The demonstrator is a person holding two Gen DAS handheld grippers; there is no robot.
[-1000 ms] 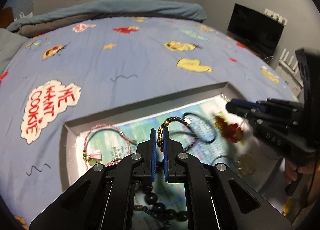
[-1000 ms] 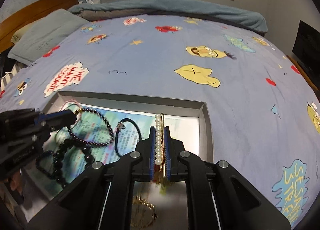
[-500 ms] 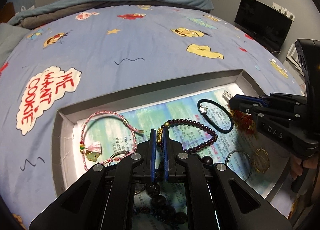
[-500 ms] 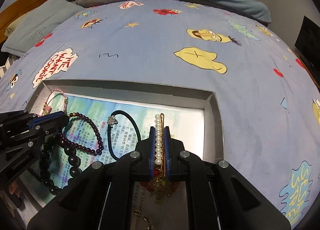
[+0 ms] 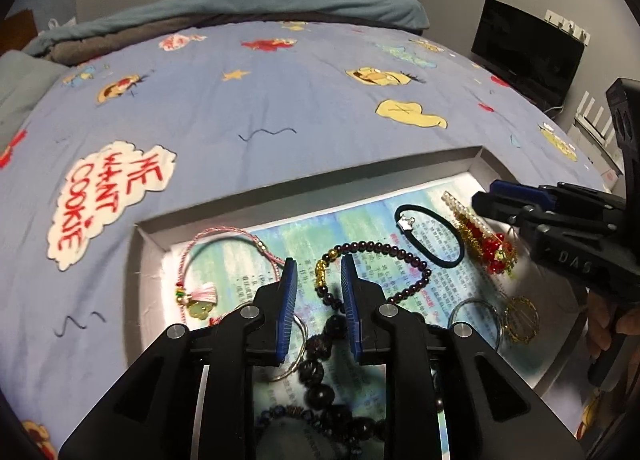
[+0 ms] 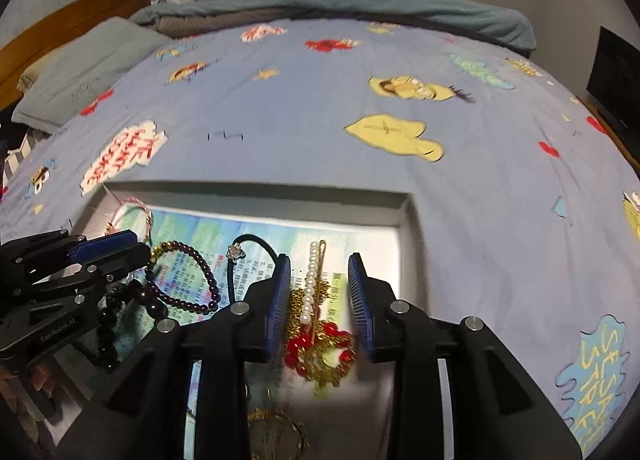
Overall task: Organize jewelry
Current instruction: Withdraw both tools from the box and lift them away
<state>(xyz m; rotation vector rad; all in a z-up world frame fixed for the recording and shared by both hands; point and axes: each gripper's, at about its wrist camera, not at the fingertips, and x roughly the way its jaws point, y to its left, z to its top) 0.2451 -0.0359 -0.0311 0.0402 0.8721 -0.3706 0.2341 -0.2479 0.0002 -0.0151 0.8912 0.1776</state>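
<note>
A: Left wrist view, status?

B: The left hand-held gripper (image 5: 318,272) has just been opening. Its jaws stand apart, released, with the dark beaded bracelet (image 5: 384,260) lying flat in the tray (image 5: 304,191) on the bed, its gold bead between the pads but not pressed.

A: Right wrist view?

B: The right hand-held gripper (image 6: 320,278) has also just been opening. The pearl hair clip (image 6: 313,280) rests in the tray between the parted pads, beside the black hair tie (image 6: 244,260).

A: Consequence?

B: Both items appear placed; each hand-held gripper is likely free for another piece.
</note>
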